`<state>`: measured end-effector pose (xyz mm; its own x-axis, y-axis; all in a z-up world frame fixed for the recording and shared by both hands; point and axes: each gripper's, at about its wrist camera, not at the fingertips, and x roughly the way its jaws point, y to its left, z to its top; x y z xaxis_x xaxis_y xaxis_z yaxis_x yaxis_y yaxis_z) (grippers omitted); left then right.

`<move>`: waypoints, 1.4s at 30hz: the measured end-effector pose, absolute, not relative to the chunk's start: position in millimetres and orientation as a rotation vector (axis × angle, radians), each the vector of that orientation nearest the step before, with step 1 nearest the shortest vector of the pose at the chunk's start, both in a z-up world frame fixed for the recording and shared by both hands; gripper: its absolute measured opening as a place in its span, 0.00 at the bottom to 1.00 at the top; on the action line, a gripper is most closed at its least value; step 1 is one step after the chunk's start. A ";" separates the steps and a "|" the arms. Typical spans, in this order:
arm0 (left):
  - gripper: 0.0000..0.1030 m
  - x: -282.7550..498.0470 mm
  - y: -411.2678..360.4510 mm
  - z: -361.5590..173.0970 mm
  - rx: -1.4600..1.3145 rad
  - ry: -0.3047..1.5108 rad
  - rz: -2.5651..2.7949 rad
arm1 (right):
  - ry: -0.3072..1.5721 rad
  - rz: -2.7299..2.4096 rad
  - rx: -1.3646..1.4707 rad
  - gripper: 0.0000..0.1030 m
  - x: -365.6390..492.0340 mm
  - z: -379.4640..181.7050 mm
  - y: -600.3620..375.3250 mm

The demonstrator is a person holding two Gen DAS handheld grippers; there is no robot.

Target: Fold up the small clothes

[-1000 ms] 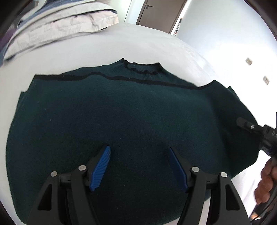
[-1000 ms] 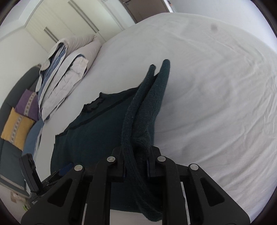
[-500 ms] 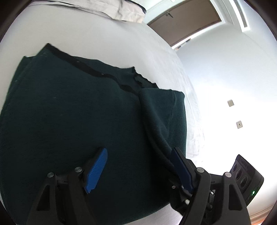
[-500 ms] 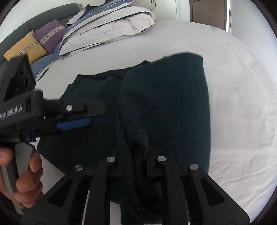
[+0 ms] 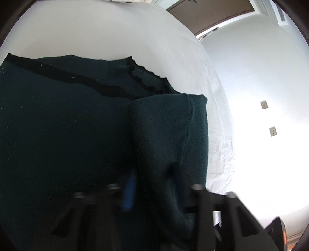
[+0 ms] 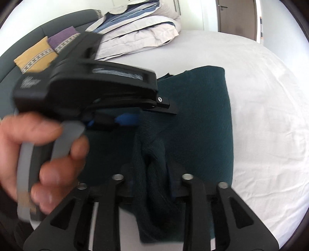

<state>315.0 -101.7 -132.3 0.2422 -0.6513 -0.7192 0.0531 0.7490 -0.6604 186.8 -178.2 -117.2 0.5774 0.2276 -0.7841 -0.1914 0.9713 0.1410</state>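
A dark green knit sweater [image 5: 63, 131] lies on the white bed [image 5: 119, 32], its right side folded over toward the middle [image 5: 170, 131]; the sweater also shows in the right wrist view [image 6: 202, 115]. My left gripper [image 5: 154, 191] is blurred and narrowed around the folded edge, one blue pad [image 5: 128, 193] showing beside the cloth. It appears in the right wrist view [image 6: 135, 114], held by a hand over the sweater. My right gripper [image 6: 154, 173] has its jaws apart, with a bunch of sweater fabric between them.
Folded duvets and pillows [image 6: 139, 32] lie at the head of the bed, with a yellow cushion [image 6: 36, 56] and a purple cushion [image 6: 63, 38] on a grey sofa. A brown door [image 6: 237, 17] stands beyond. White sheet extends to the right of the sweater [image 6: 270, 115].
My left gripper has narrowed its jaws around the folded-over edge and moved over the sweater. My right gripper's jaws have spread apart around the bunched fabric.
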 end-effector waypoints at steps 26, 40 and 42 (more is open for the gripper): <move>0.13 307.2 19.7 -73.3 -0.555 1.107 -0.479 | 0.755 0.368 -0.165 0.08 97.7 -92.8 -89.6; 0.13 314.5 103.8 -111.7 -0.550 1.143 -0.372 | 0.848 0.509 -0.095 0.08 128.8 -136.4 -53.7; 0.14 314.3 107.2 -122.8 -0.547 1.153 -0.353 | 0.885 0.509 -0.096 0.09 131.8 -149.5 -49.8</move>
